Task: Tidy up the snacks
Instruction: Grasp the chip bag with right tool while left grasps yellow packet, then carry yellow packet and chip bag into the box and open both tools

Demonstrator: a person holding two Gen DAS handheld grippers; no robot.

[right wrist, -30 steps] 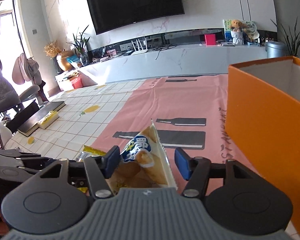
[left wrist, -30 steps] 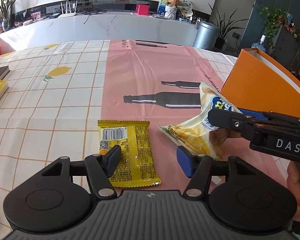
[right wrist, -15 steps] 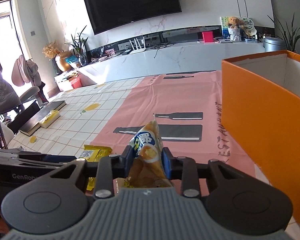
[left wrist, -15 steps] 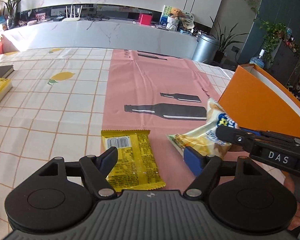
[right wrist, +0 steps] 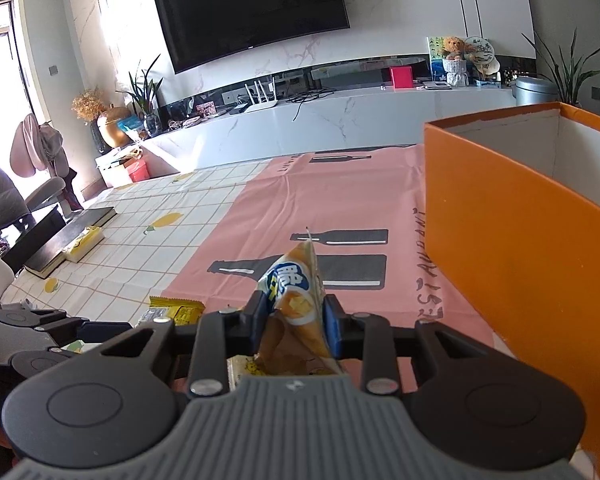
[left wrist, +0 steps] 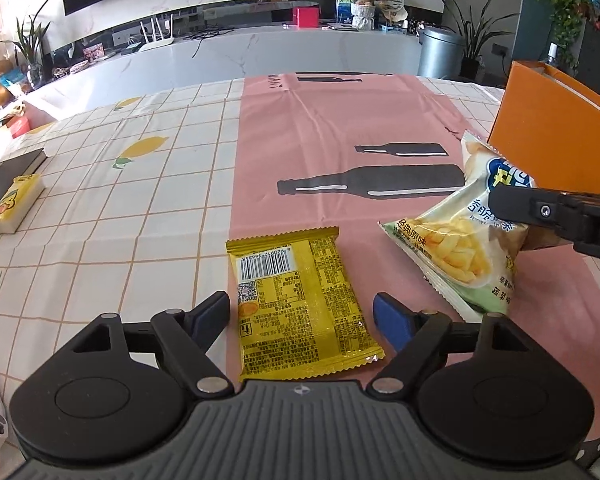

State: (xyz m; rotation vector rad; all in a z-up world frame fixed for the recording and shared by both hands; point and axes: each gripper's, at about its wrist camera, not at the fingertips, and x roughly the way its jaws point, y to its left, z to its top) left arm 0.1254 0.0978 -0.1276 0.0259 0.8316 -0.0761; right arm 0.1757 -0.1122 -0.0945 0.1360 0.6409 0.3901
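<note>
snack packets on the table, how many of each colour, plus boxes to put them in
yellow packet: 1, lying flat between the open left gripper fingers
pale green fries bag: 1, pinched in the right gripper
orange box: 1
total: 3

The table (left wrist: 148, 216) wears a white cloth with a thin orange grid and scattered yellow lemons; over it lies a pink mat (left wrist: 332, 120) printed with black bottles carrying white streaks. The flat snack packet (left wrist: 300, 304) is yellow with black print and a white barcode panel. The chip bag (left wrist: 460, 248) is pale green and white, with yellow fries pictured and a blue-and-white round logo. The box (right wrist: 520, 240) is orange outside and white inside. Each tool is black with blue finger pads (left wrist: 392, 320) and a ribbed grey body.
</note>
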